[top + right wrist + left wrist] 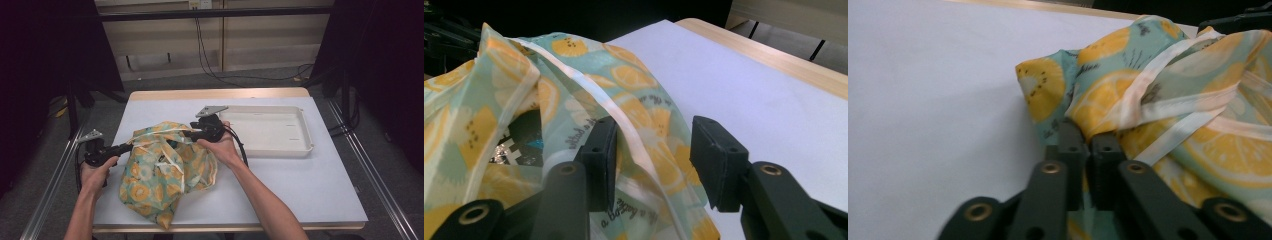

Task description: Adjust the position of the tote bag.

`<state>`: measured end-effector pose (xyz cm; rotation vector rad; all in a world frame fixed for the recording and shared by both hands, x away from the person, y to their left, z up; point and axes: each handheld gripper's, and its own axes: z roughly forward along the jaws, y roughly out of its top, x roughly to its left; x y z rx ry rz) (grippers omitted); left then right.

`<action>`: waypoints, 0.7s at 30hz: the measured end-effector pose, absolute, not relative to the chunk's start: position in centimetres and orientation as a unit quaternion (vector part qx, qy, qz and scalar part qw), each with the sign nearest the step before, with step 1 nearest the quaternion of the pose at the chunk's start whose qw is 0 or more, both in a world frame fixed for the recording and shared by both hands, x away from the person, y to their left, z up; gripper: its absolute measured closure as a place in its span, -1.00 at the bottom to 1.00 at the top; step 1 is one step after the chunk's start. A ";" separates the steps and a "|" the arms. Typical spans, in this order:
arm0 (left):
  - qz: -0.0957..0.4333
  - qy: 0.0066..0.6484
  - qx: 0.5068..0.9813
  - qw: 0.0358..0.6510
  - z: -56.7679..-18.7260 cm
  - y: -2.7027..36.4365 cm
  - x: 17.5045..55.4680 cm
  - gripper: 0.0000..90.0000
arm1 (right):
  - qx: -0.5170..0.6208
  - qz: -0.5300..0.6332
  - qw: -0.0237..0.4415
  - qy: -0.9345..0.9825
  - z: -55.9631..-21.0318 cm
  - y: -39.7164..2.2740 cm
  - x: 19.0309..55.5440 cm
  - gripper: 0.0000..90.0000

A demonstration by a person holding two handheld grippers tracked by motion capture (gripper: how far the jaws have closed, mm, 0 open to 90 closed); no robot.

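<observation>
Fabric of the lemon-print bag [167,167] lay on the table [300,185]; the left gripper [1087,145] pinched its edge, while the right gripper [651,150] stood spread around its rim.

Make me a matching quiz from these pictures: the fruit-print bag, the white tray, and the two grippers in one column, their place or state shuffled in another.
1 bag
2 tray
3 left gripper
4 right gripper

a jaws apart around the bag's rim
b lies at the table's right side
c jaws pinching fabric
d slumped near the front edge

Pairs: 1-d, 2-b, 3-c, 4-a
</observation>
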<state>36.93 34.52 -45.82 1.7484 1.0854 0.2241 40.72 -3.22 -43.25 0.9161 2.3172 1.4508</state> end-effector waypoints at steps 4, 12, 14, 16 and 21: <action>0.106 0.436 0.731 0.514 -44.9 34.5 36.0 0.47 | 0.296 0.521 0.121 0.792 -41.7 -4.4 39.8 0.21; 0.133 0.400 0.742 0.521 -42.4 33.4 33.6 0.42 | 0.266 0.533 0.119 0.794 -40.1 -4.8 38.1 0.22; 0.139 0.392 0.738 0.531 -41.9 33.2 33.0 0.48 | 0.252 0.535 0.103 0.800 -40.0 -4.8 37.3 0.26; 0.135 0.376 0.740 0.541 -41.4 32.8 32.3 0.53 | 0.247 0.533 0.097 0.803 -40.2 -4.7 37.1 0.25; 0.125 0.331 0.763 0.542 -41.1 30.5 31.1 0.60 | 0.242 0.528 0.071 0.811 -41.6 -4.0 36.5 0.13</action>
